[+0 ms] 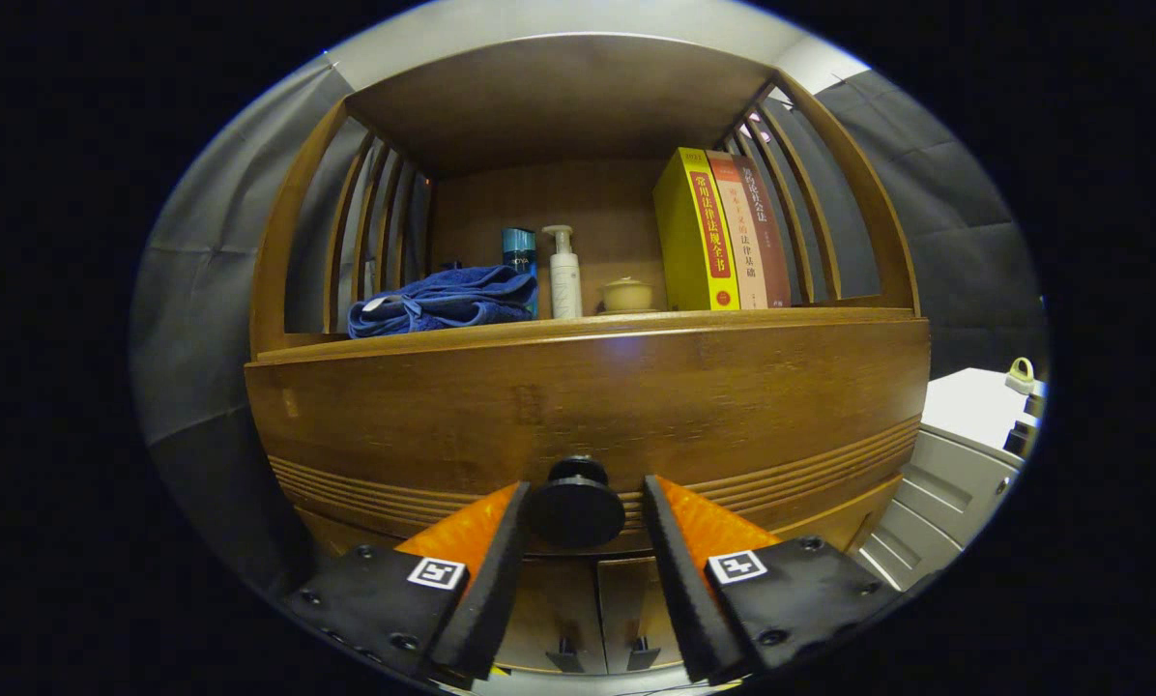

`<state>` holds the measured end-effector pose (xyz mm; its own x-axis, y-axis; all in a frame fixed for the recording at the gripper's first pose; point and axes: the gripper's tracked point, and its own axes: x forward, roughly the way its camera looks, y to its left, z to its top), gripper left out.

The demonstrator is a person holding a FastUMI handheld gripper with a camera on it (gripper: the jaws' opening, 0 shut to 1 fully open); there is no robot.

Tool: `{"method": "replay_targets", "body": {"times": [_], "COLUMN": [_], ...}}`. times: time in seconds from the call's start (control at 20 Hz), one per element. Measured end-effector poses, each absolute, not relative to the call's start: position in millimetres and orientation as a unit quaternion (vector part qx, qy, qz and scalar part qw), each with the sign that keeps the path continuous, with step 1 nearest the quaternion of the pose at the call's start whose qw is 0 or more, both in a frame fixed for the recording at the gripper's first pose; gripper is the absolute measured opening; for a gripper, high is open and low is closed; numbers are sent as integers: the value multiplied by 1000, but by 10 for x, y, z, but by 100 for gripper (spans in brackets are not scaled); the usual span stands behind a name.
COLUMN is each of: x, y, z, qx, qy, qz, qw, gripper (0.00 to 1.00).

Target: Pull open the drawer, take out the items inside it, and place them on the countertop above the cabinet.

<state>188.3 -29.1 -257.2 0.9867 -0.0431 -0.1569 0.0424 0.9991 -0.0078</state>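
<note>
in the gripper view the fingers (pixel 583 503) stand spread either side of the black round drawer knob (pixel 576 505), not clearly pressing it, on the closed wooden drawer front (pixel 588 406), with a blue towel (pixel 443 302), pump bottle (pixel 564 274) and yellow book (pixel 696 232) on the table (pixel 791 314) above.

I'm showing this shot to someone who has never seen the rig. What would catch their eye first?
Probably the round black knob on the wooden drawer front, sitting between the gripper's open orange fingers, which flank it without clearly pressing. Next, the countertop above: a folded blue towel, a white pump bottle and a bright yellow book to its right.
</note>
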Motion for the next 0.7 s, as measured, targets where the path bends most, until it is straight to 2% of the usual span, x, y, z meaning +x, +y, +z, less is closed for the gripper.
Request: {"method": "replay_targets", "body": {"times": [0.35,0.5,0.7], "x": [1887,1847,1653], "y": [-207,-218,-200], "z": [-2599,-2600,-2598], "qx": [8,8,25], "qy": [88,99,113], "qz": [-10,-11,-7], "qw": [996,995,993], "gripper": [43,35,35]}}
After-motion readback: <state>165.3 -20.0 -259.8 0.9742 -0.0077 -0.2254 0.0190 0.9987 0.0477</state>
